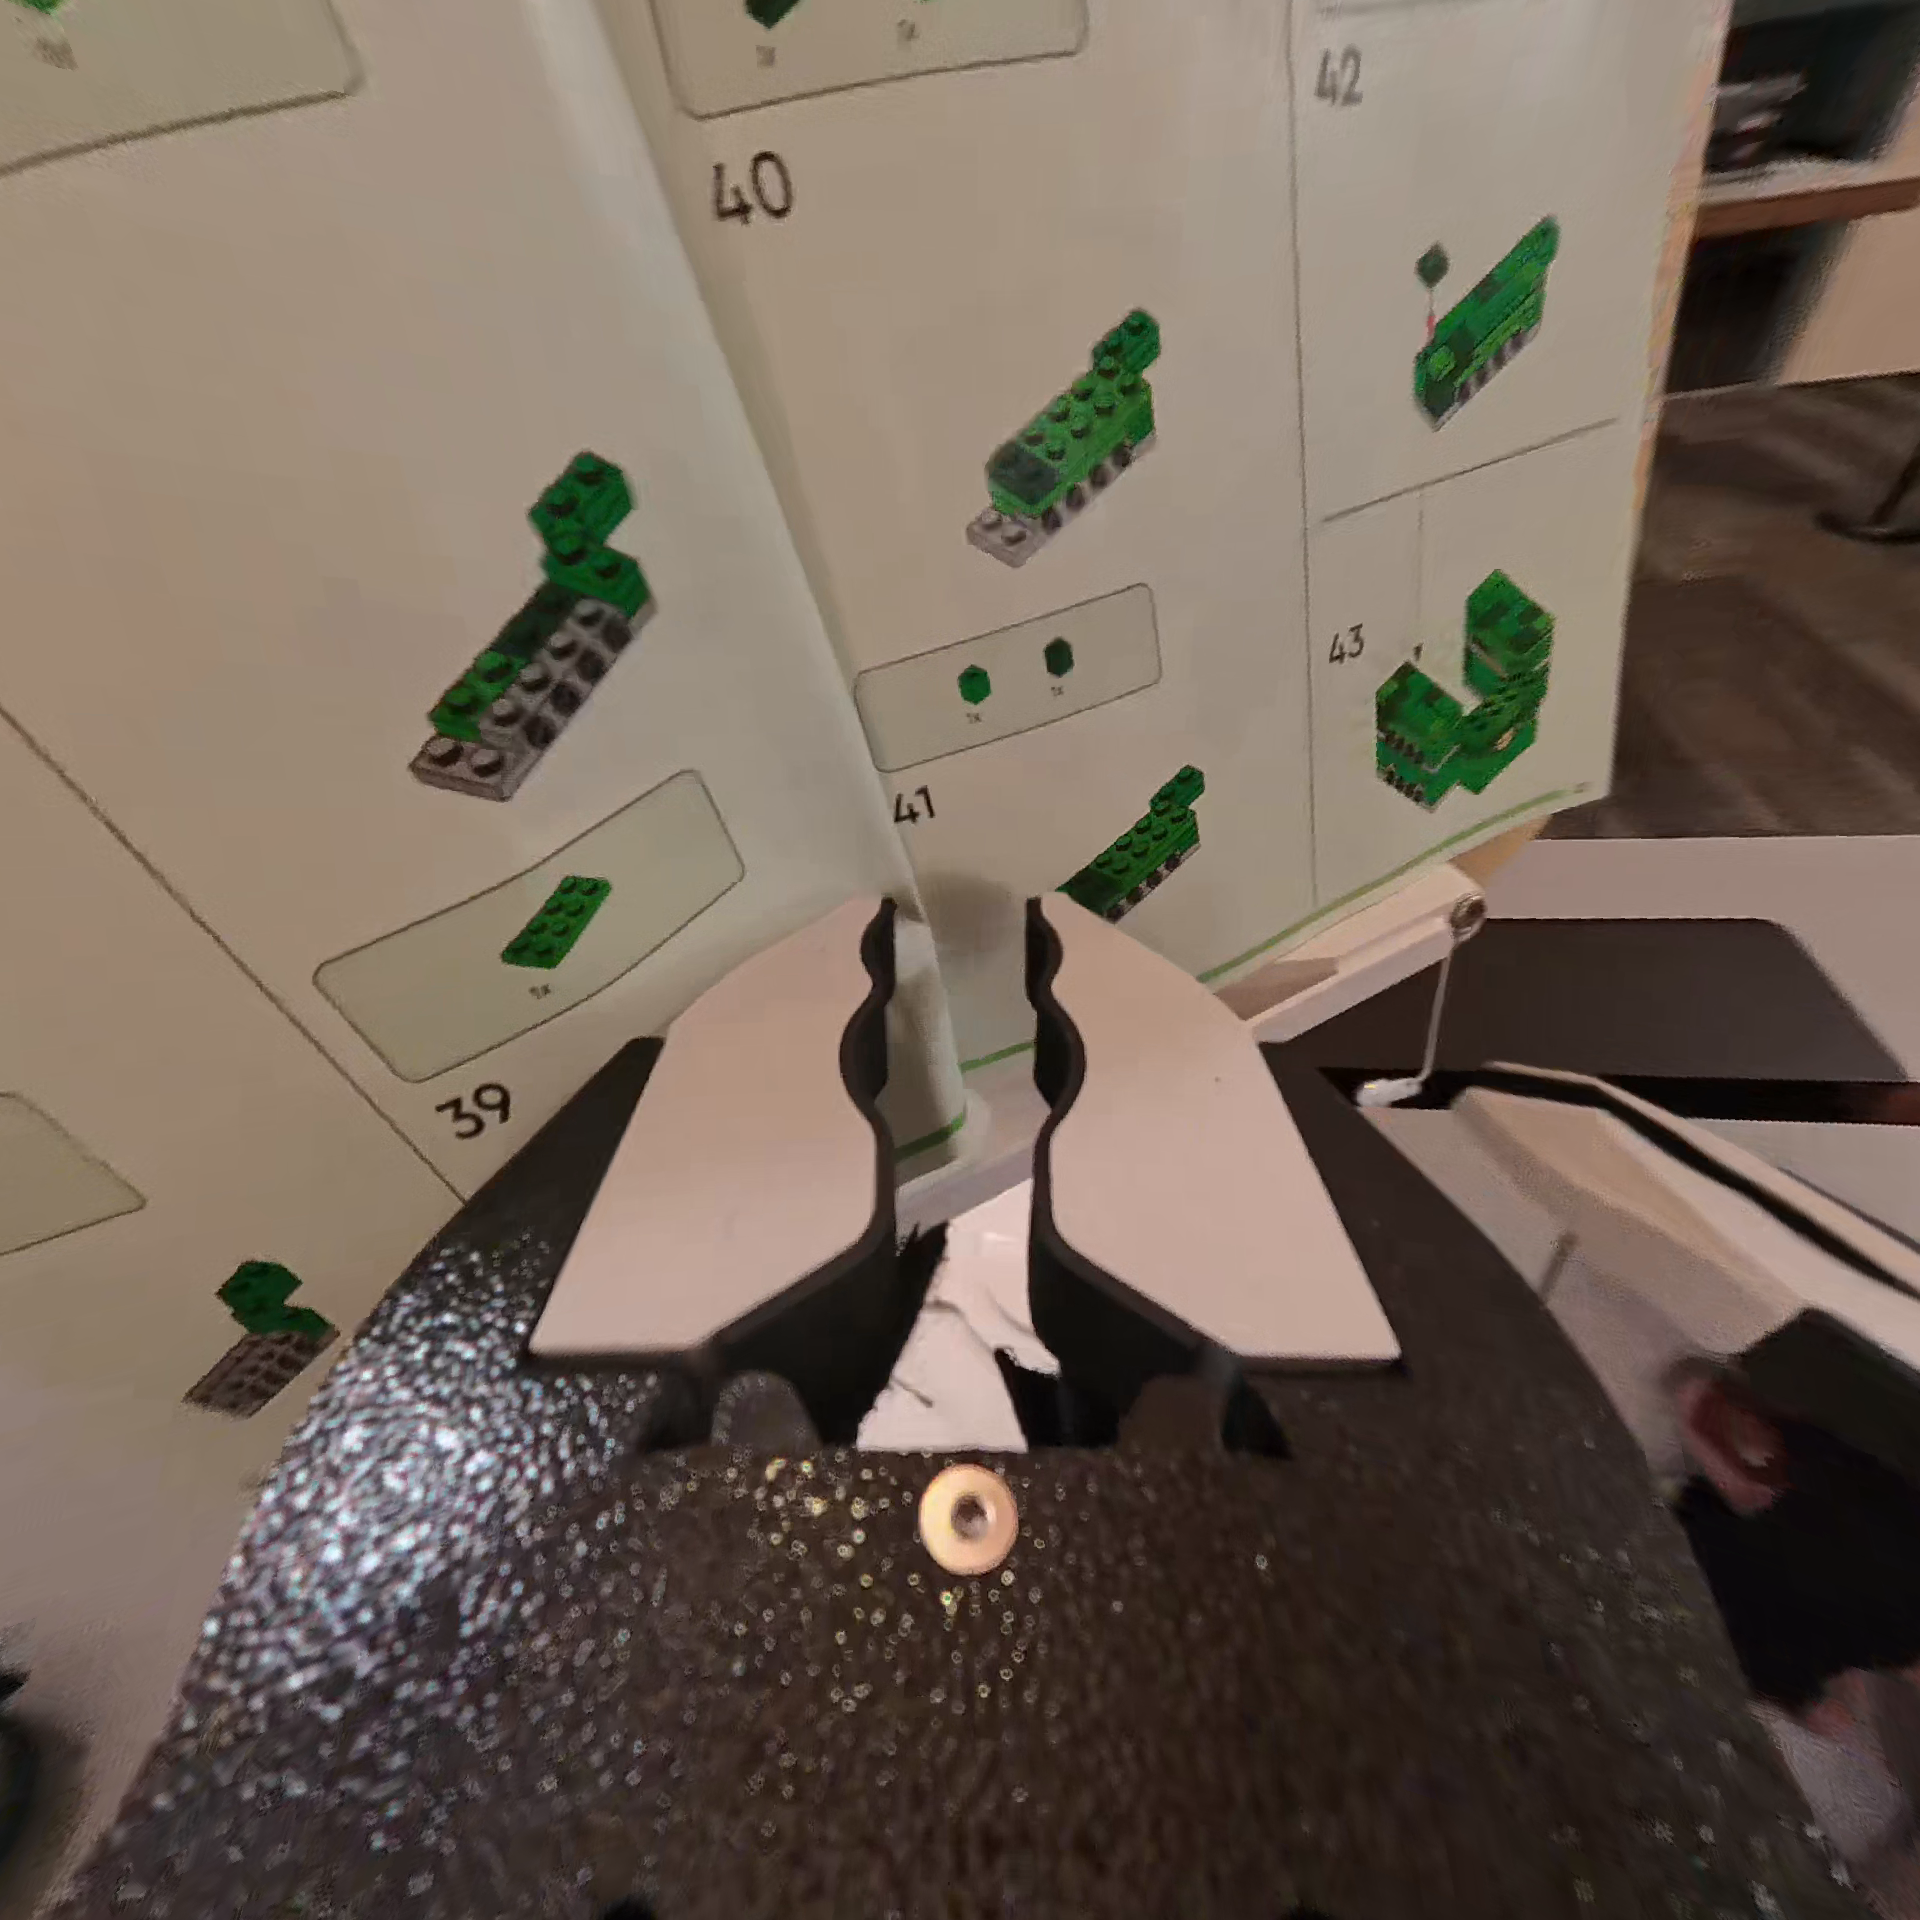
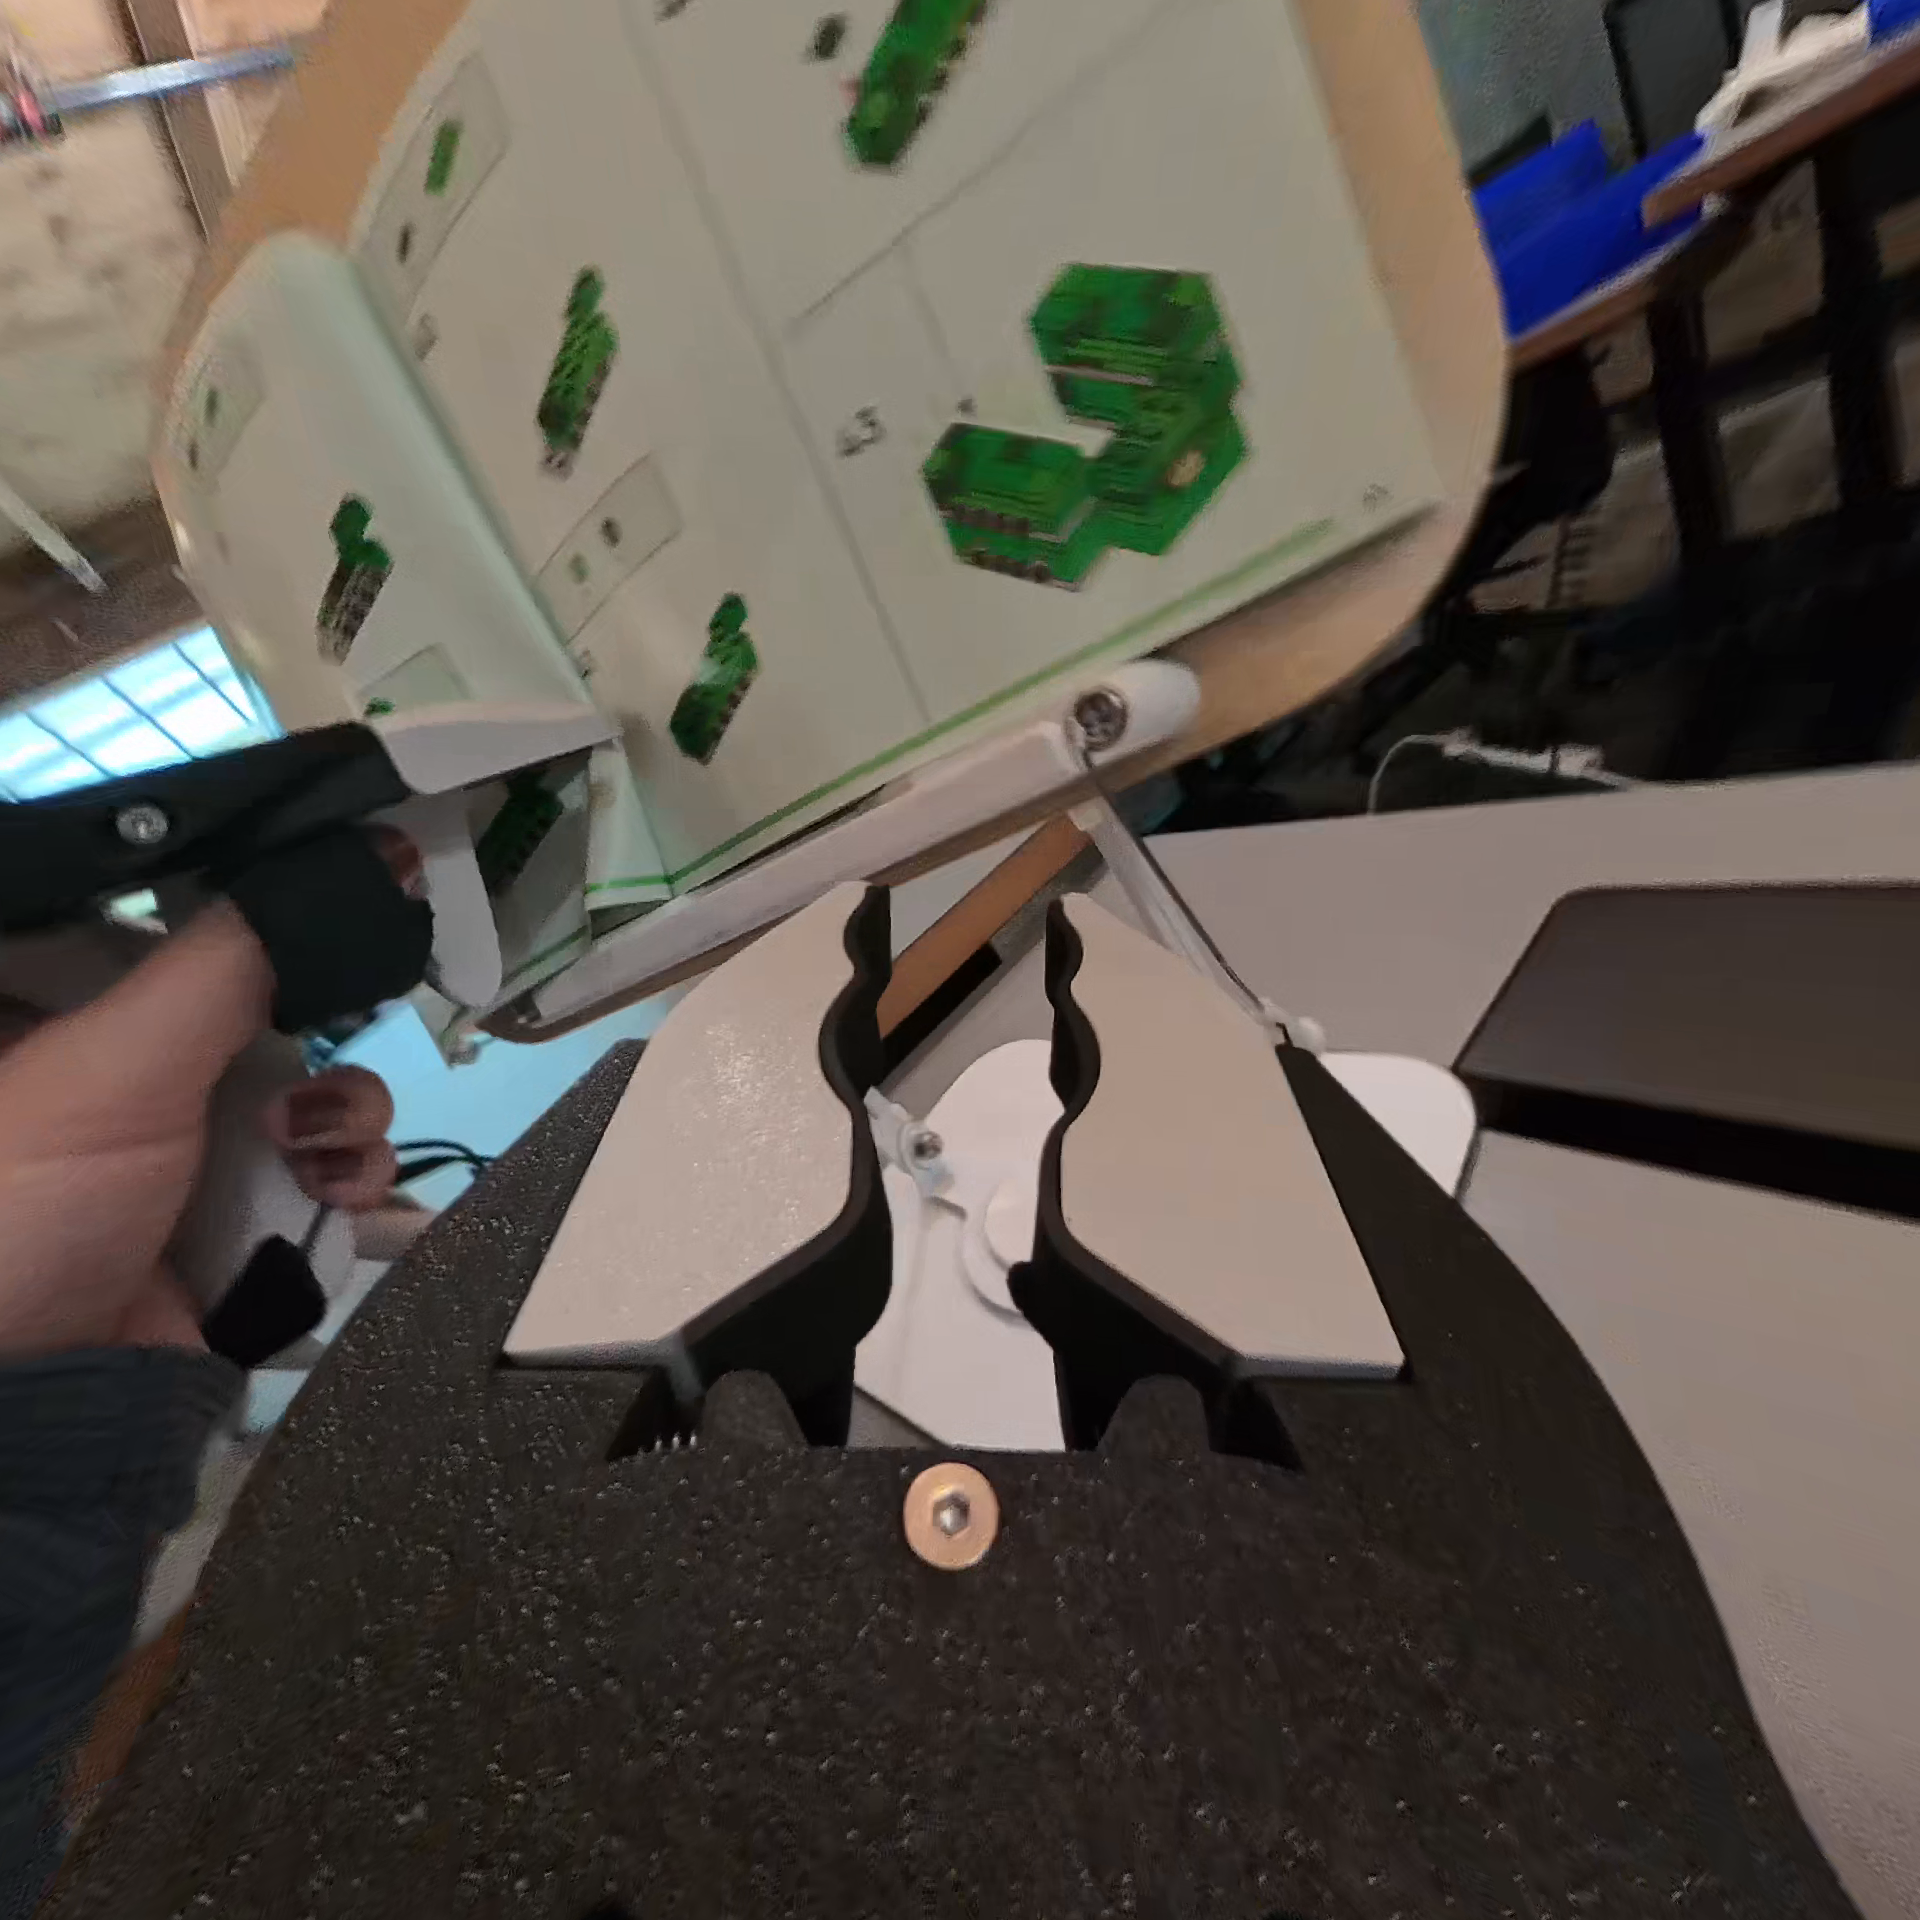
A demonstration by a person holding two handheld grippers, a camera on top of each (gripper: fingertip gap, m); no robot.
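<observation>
Straddling the fold of an open instruction booklet (image 1: 727, 520), the left gripper (image 1: 958, 920) has its fingers spread, with the curled spine of the pages rising between them; whether the pads touch the paper I cannot tell. The booklet leans on a tilted wooden stand (image 2: 1455, 436) whose white ledge (image 2: 935, 790) runs under the bottom page edge, its long side crossing the left fingers. Lower and to the right, the right gripper (image 2: 968, 914) holds nothing, fingers apart, pointing under the ledge toward the stand's white base (image 2: 1392, 1112) on the grey table (image 2: 1662, 1299). A hand (image 2: 114, 1122) grips the left tool's handle, so the left gripper is nearer the pages.
</observation>
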